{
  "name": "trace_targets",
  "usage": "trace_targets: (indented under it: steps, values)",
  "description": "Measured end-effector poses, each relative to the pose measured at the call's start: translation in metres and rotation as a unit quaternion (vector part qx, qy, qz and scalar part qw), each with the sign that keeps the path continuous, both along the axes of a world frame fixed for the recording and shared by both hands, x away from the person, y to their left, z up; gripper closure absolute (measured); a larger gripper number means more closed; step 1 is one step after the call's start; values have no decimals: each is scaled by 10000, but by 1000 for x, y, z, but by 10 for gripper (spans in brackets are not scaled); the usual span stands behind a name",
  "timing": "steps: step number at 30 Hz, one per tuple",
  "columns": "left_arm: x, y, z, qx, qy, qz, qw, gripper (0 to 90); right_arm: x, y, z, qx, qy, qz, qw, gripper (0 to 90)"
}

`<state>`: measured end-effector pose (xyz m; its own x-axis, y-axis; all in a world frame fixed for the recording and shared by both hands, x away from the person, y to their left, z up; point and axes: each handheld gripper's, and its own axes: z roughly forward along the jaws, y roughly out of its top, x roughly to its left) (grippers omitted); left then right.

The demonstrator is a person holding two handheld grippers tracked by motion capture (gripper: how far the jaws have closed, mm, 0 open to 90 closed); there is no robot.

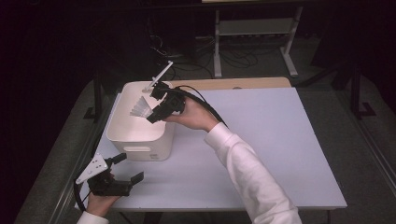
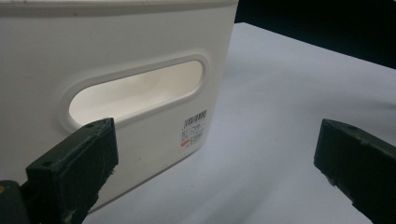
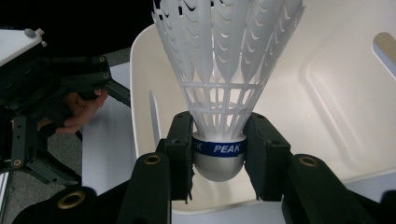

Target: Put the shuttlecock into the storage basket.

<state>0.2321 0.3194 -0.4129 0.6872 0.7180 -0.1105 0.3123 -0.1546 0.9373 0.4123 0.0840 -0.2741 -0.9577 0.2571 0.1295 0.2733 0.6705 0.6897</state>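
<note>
Jaws of the left gripper (image 1: 125,169) stand wide apart, holding nothing, near the bin (image 1: 138,144). Right gripper (image 1: 154,104) pinches the shuttlecock (image 3: 219,88) by its cork base, poised over the bin's open top. Judgement: very light, with a fragile skirt; the firm cork is the place to grip. Right gripper view reveals "PEAK" lettering; left gripper view shows the bin's handle slot (image 2: 135,91) and barcode label (image 2: 194,128).

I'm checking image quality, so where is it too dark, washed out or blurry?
High view: surroundings nearly black, table evenly lit. Left gripper view: bin wall bright, near jaws soft. Right gripper view: shuttlecock sharp, its feathers pale against the bin's glaring inside.
</note>
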Motion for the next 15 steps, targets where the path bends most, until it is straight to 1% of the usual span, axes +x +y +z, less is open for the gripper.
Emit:
trace_targets:
  steps: [2, 5, 6, 11, 15]
  values:
    - [0, 0, 0, 0, -2, -2, 10000, 0, 0, 2, -2, 14, 24, 49, 10000, 631]
    - [0, 0, 0, -10, 6, 0, 10000, 0, -2, 4, -4, -59, 31, 51, 10000, 631]
    - [0, 0, 0, -9, 8, 3, 10000, 0, -1, 5, -6, -40, 26, 78, 10000, 631]
    - [0, 0, 0, -28, -17, -10, 10000, 0, -2, 9, -12, -103, 33, 145, 9998, 630]
    - [0, -1, 0, -48, -7, -13, 10000, 0, -2, 12, -16, -186, 82, 143, 9997, 629]
